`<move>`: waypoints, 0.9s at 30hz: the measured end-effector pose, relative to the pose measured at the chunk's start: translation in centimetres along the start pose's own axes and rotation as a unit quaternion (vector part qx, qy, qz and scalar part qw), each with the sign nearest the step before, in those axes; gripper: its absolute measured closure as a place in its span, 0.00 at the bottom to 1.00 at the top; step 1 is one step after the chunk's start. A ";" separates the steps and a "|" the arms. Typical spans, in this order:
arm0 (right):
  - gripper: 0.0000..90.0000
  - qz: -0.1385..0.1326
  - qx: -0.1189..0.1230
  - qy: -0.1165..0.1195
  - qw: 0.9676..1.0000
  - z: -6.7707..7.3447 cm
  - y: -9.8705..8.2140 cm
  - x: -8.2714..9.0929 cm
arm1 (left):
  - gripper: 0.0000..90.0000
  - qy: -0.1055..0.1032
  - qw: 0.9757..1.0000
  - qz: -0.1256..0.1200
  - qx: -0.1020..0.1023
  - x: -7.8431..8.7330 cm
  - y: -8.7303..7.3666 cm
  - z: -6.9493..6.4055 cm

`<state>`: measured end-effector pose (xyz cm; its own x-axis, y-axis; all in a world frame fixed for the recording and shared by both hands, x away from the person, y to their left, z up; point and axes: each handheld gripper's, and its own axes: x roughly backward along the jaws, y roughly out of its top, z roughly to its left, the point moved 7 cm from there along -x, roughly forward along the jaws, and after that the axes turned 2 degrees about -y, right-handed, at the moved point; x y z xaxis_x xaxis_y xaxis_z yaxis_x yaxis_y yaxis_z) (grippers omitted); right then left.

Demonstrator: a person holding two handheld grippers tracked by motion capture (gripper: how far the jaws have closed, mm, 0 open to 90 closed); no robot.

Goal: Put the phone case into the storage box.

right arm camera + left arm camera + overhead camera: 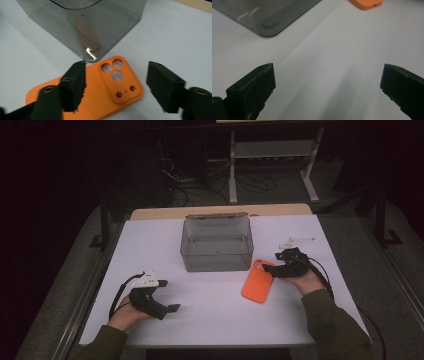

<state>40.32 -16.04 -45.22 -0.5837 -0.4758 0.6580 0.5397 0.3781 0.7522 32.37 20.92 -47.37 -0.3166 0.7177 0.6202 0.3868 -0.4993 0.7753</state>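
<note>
The right gripper [274, 268] sat at the right side of the table [210, 320], held in the person's right hand [306, 281], with its jaws apart and nothing pressed between them. In the right gripper view the two black jaws straddled the camera-hole end of an orange phone case [100, 97]: one jaw hung over the case's body, the other stood just off its edge over bare table, and neither pad was seen squeezing the case. The case lay flat on the white surface directly under and ahead of this gripper, its corner with the round cut-outs nearest the jaws. Just beyond the case, farther from the gripper, stood a smoky clear plastic box [85, 27], upright and open at the top, its near corner almost touching the case's far edge.

Well apart from all this, toward the opposite side of the table, the left gripper [168, 295] rested in the person's left hand [127, 312]. Its jaws stood wide apart over bare table, gripping nothing. Ahead of it, in the left gripper view, lay a corner of the box [269, 17] and, farther off, a sliver of the orange case [365, 3].
</note>
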 end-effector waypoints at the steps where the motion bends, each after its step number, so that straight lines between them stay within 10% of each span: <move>1: 0.45 0.002 0.000 0.005 1.000 0.1 0.2 -0.1 | 0.00 0.000 1.000 0.000 0.000 0.0 0.0 0.0; 11: 0.96 0.025 0.017 0.054 0.998 2.2 0.8 -1.2 | 0.00 0.000 1.000 -0.001 0.001 0.1 0.0 0.0; 27: 0.98 0.059 0.061 0.092 0.992 5.8 0.9 -3.2 | 0.00 0.001 1.000 -0.002 -0.001 0.2 0.0 0.0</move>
<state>39.19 -9.56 -46.42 -0.3948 -0.5552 0.7320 0.5136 0.5273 0.6769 32.33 21.03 -47.26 -0.3200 0.7181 0.6179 0.3847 -0.4975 0.7775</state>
